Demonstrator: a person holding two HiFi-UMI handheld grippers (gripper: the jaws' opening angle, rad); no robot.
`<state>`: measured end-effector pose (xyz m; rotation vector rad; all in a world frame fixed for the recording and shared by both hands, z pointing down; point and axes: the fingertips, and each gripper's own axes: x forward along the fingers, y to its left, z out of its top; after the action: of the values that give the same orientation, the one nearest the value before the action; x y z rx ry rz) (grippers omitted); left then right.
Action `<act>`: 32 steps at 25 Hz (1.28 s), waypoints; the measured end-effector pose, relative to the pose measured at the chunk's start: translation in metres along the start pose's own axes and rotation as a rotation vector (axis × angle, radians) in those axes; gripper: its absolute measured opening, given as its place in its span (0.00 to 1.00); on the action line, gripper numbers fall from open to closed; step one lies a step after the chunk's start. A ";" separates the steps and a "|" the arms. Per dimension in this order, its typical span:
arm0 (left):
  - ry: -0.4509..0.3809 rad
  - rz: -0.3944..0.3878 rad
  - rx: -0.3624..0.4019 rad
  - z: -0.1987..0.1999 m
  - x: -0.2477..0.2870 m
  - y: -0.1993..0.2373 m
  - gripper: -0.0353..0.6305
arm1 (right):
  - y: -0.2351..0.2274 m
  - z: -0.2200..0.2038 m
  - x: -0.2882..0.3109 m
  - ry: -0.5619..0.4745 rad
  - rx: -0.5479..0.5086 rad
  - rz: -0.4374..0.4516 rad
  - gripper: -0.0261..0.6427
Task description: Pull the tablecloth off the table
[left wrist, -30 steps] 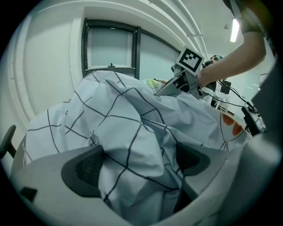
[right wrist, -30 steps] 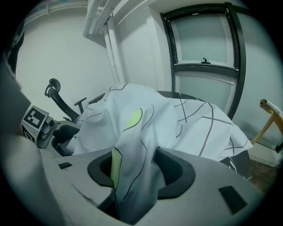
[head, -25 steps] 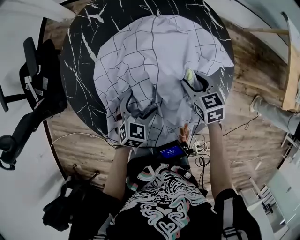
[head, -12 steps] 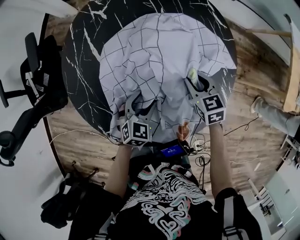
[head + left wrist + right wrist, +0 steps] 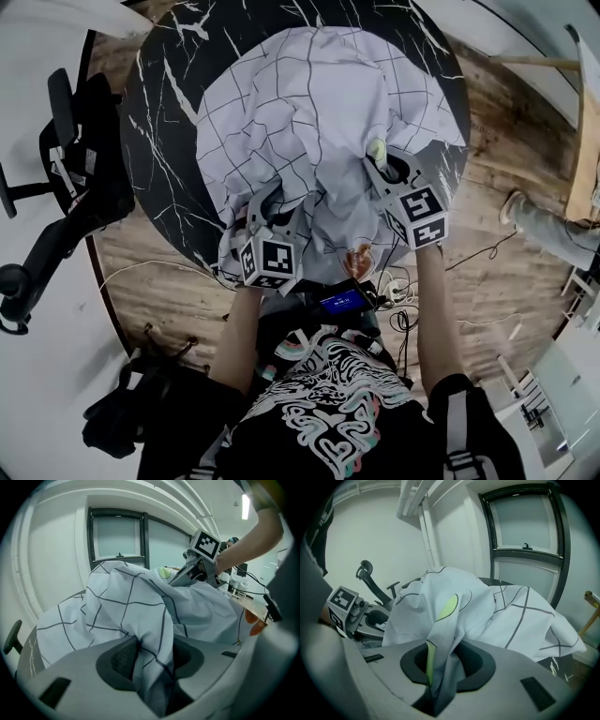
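Head view: tablecloth (image 5: 309,112) inside bare table (image 5: 169,84) rim.

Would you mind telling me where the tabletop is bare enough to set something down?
Bare marble table runs in a crescent left of the tablecloth, toward the office chair, and along the far rim. The near edge is crowded with bunched cloth.

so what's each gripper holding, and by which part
The tablecloth: left gripper pinches a bunched fold at its near side, right gripper a fold with green print; both have just been closing.
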<state>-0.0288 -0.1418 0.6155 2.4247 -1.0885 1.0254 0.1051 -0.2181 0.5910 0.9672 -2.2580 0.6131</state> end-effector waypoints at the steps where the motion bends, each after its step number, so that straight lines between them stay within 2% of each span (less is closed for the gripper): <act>1: 0.001 -0.003 -0.001 0.001 0.001 -0.001 0.31 | 0.002 0.000 -0.001 -0.002 0.002 0.007 0.16; 8: 0.010 -0.009 0.001 0.004 0.005 0.001 0.30 | 0.018 -0.002 0.004 0.003 0.033 0.067 0.15; 19: -0.014 -0.018 0.022 0.015 0.013 -0.005 0.29 | 0.038 -0.004 0.006 0.001 0.095 0.067 0.15; 26: -0.041 -0.041 0.035 0.021 0.018 -0.005 0.28 | 0.048 -0.002 0.014 0.017 0.076 0.058 0.14; 32: -0.074 -0.084 -0.003 0.026 0.017 -0.006 0.27 | 0.059 0.002 0.016 0.004 0.093 0.075 0.13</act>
<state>-0.0040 -0.1599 0.6092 2.5006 -1.0013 0.9137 0.0508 -0.1895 0.5903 0.9277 -2.2878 0.7577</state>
